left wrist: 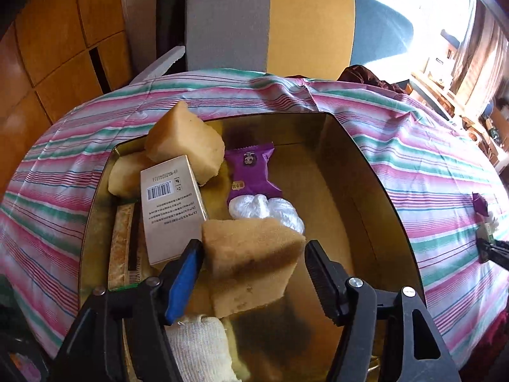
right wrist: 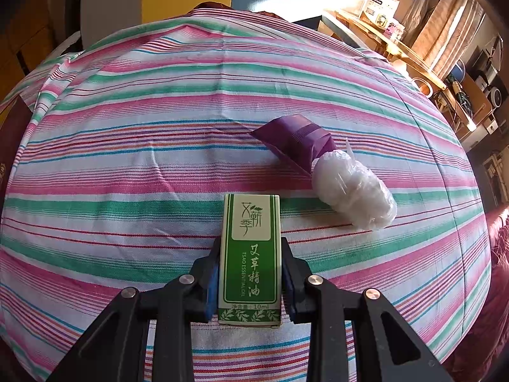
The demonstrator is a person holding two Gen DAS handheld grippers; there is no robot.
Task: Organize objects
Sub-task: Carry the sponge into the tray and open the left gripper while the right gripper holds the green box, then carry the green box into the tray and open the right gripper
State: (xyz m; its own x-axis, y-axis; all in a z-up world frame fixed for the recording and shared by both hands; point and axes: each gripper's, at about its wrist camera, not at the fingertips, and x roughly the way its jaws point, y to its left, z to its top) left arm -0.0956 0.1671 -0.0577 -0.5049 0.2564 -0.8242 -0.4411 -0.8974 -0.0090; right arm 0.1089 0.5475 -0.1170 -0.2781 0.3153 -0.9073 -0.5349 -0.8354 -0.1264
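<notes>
A gold tin box (left wrist: 366,175) sits on the striped cloth and holds several tan sponges, a white barcode carton (left wrist: 171,203), a purple sachet (left wrist: 253,172) and a white plastic wad (left wrist: 267,208). My left gripper (left wrist: 253,254) is open above the box, its fingers on either side of a tan sponge (left wrist: 251,254) without pressing it. My right gripper (right wrist: 251,254) is shut on a green essential-oil carton (right wrist: 251,254) lying on the cloth. Beyond the carton lie a purple packet (right wrist: 296,143) and a clear plastic wad (right wrist: 353,191).
A rolled white bandage (left wrist: 200,347) lies at the near edge of the box. The right gripper (left wrist: 493,251) shows at the right edge of the left wrist view. A chair back (left wrist: 270,22) stands behind the table. Cluttered shelves (right wrist: 461,79) stand at the far right.
</notes>
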